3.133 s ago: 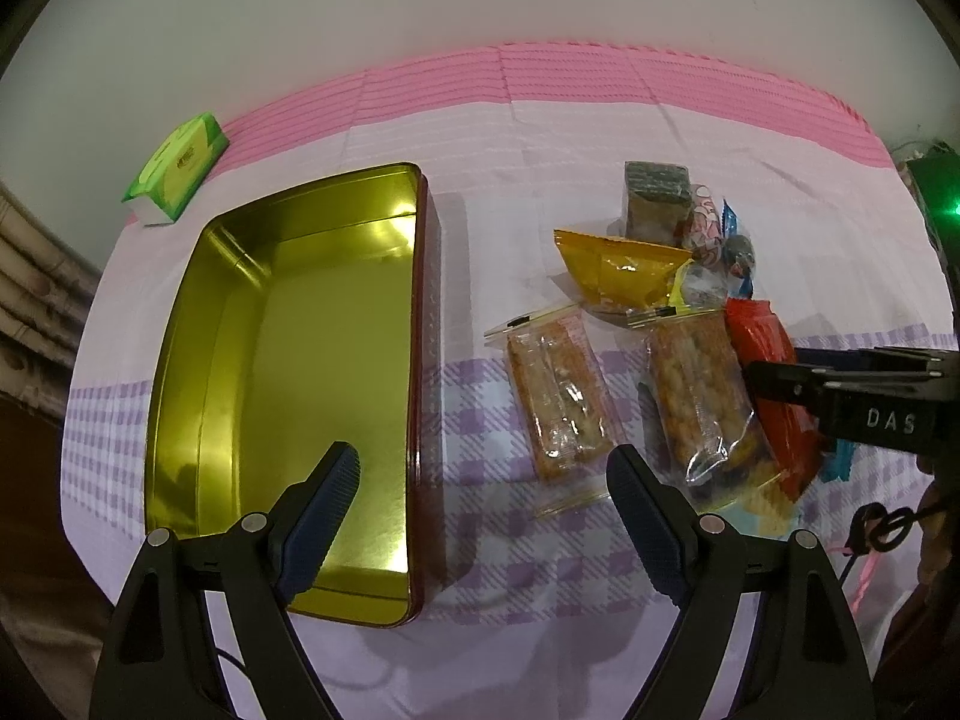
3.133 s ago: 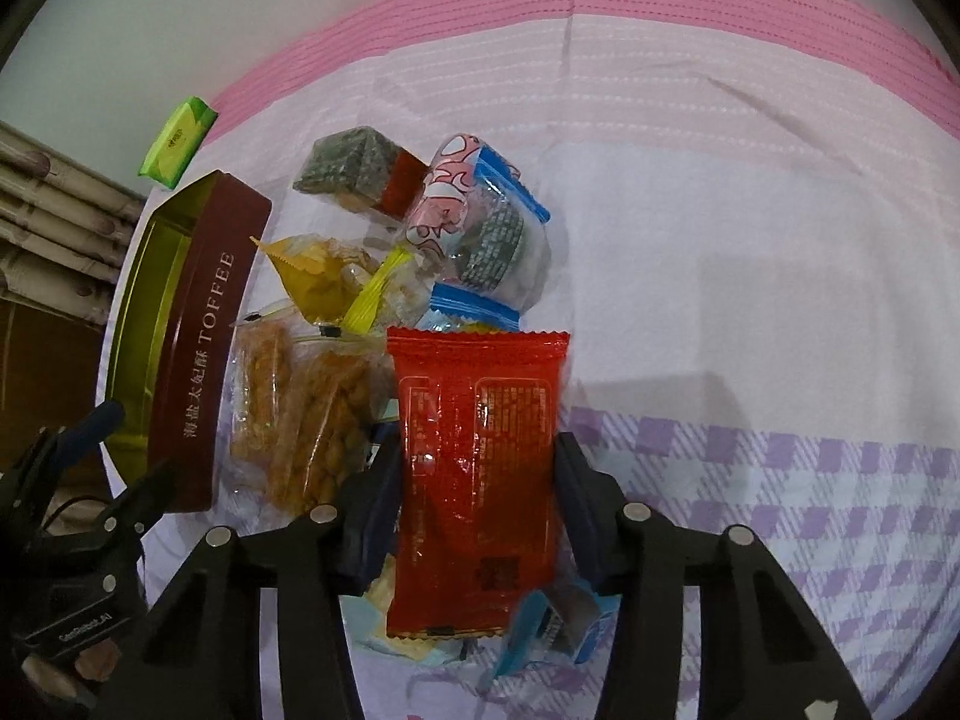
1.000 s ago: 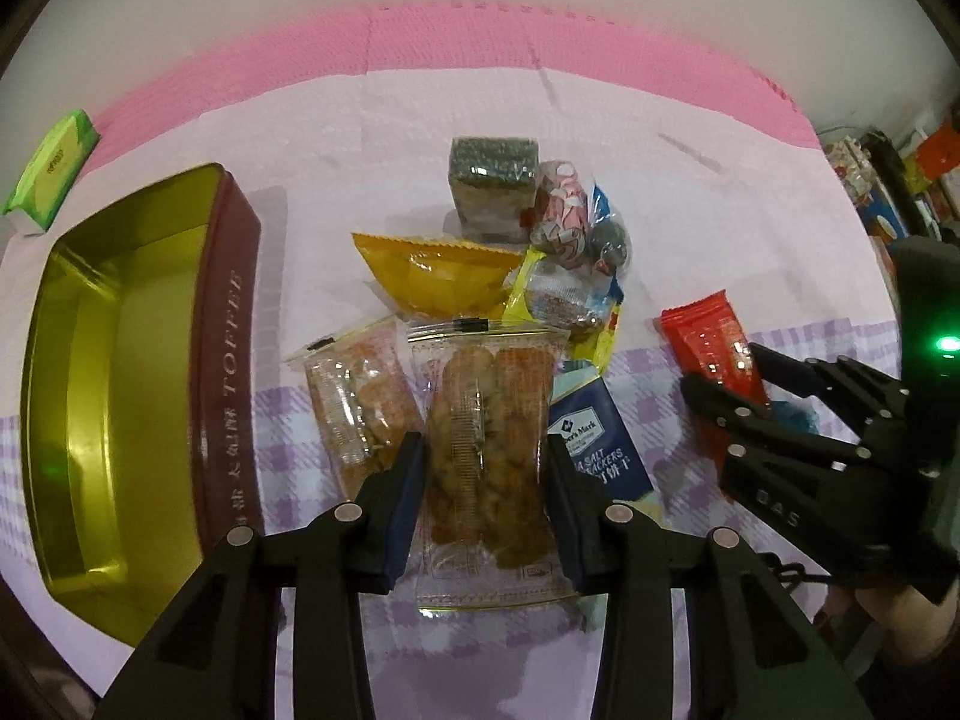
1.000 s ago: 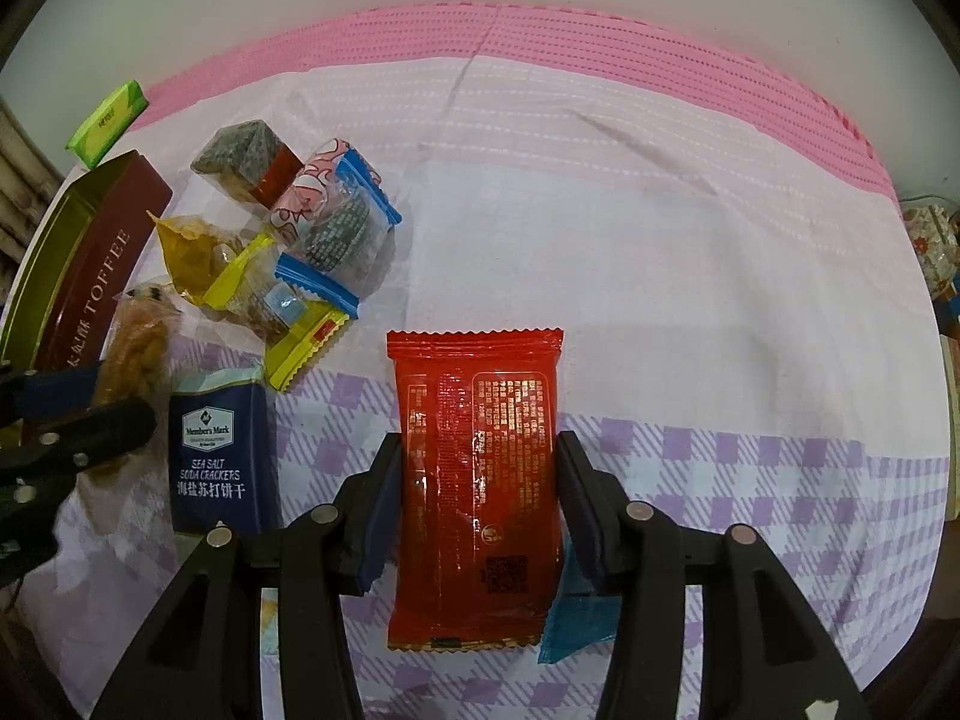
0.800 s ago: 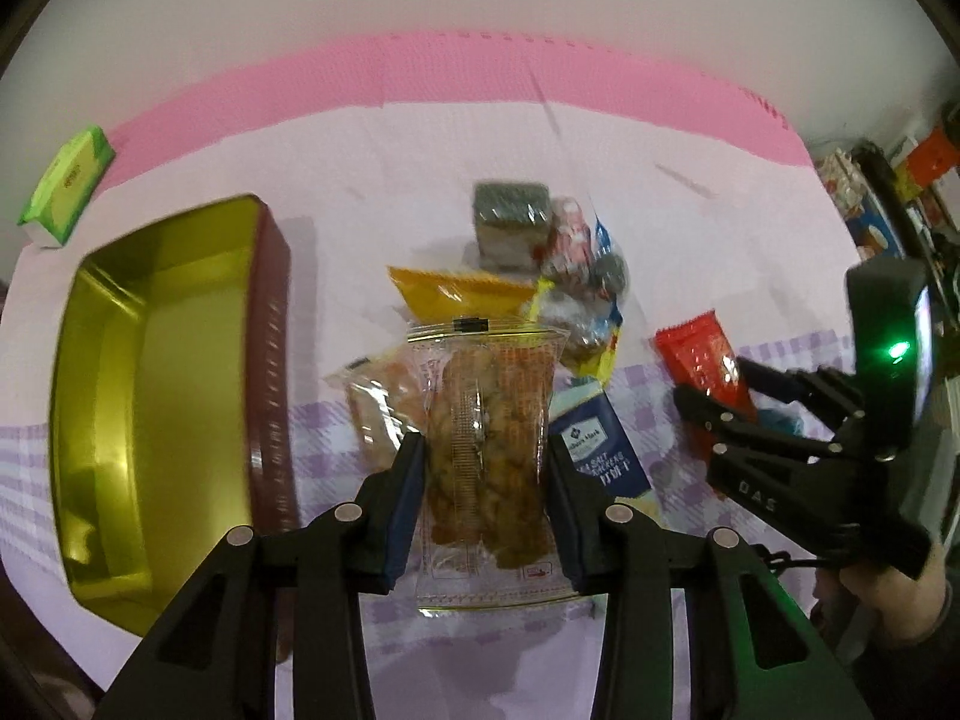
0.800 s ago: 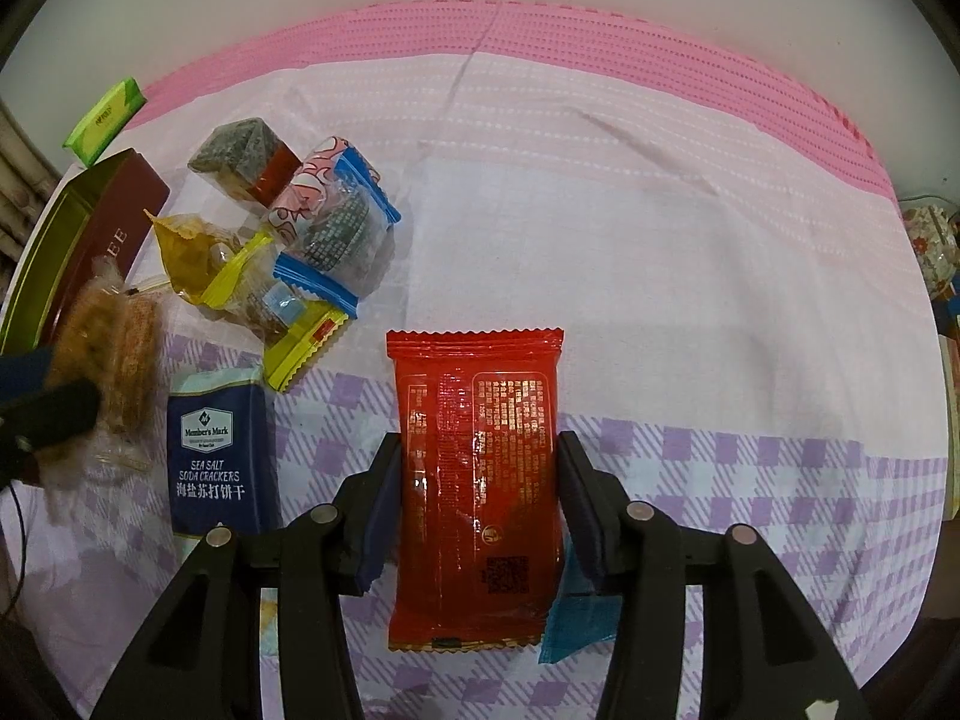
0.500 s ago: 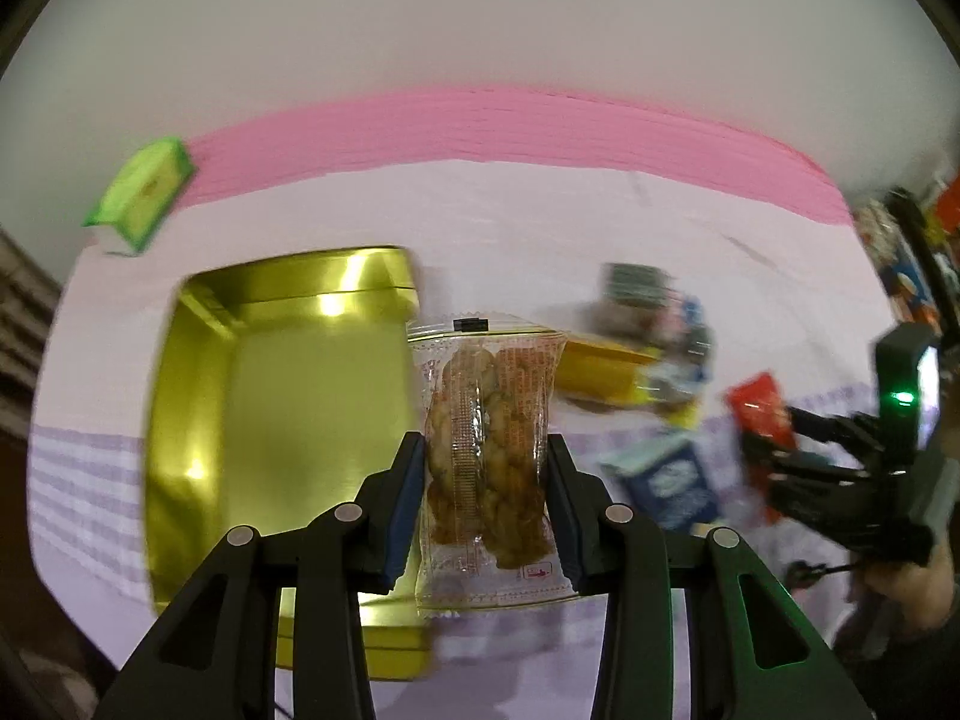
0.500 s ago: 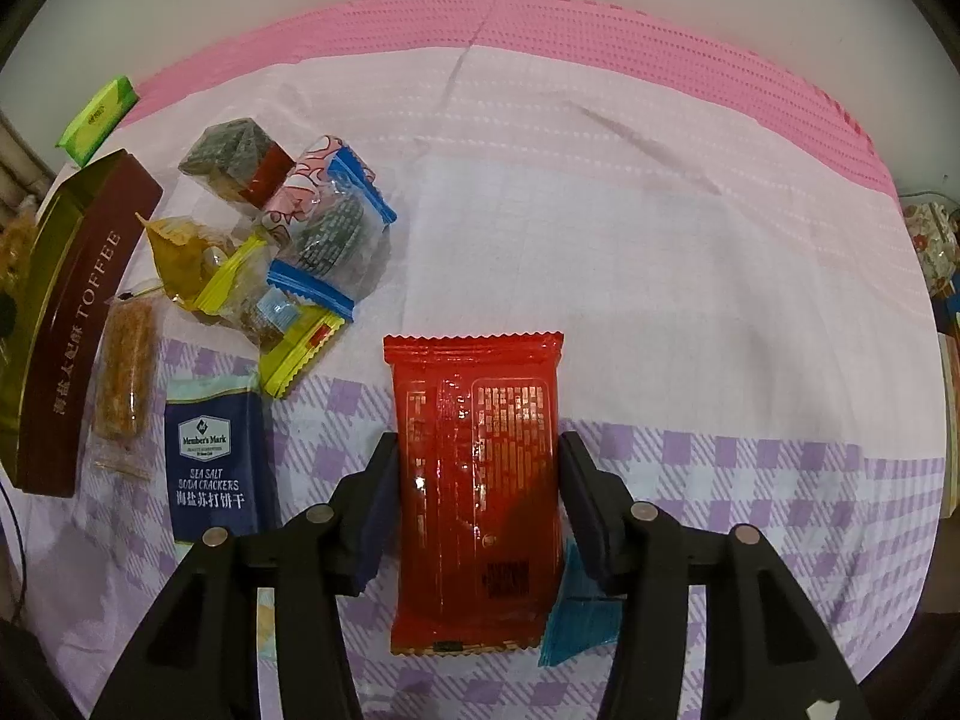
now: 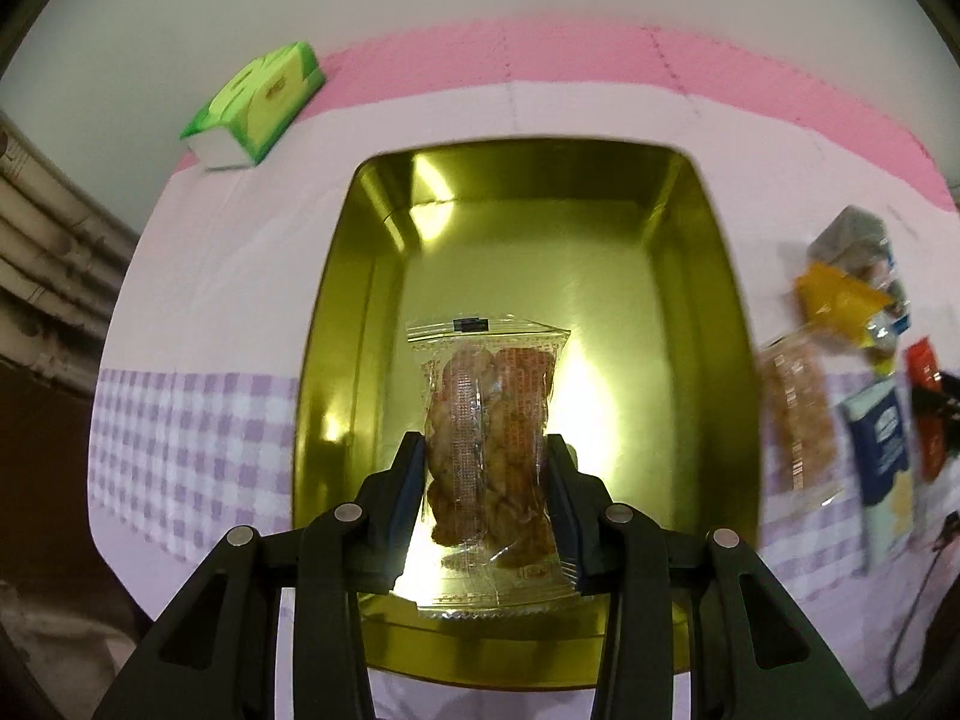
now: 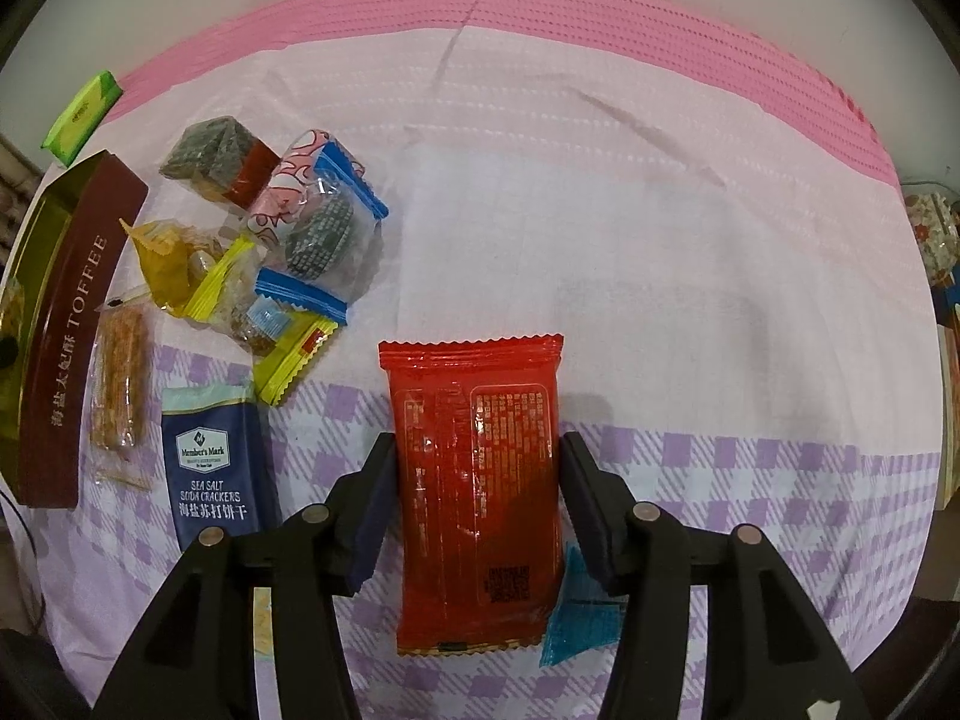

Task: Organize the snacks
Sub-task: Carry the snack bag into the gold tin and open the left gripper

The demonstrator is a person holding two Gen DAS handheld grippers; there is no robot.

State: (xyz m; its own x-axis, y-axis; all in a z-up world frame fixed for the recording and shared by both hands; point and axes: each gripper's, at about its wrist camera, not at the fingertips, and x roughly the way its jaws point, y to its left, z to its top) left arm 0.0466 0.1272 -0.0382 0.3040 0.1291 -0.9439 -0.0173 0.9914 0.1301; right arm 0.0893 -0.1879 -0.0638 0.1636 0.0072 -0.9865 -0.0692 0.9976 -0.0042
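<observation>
Overhead, the left gripper (image 9: 485, 468) clamps a clear packet of fried snacks (image 9: 489, 450) above the open gold tin (image 9: 729, 324). Meanwhile the right gripper (image 10: 477, 480) pinches the red packet (image 10: 477, 480) over the checked tablecloth (image 10: 750, 480), beside 1 blue cracker pack (image 10: 210, 468).

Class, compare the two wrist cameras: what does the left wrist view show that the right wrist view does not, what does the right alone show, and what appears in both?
Left wrist view only: the left tool shut on a clear pack of fried snacks, held over the gold inside of the tin, which holds nothing yet.

Right wrist view only: the right tool around the red packet, a small blue wrapper beside it, and the word TOFFEE on the tin's side.

Both: the tin, green tissue pack, navy cracker packet, checked cloth.
</observation>
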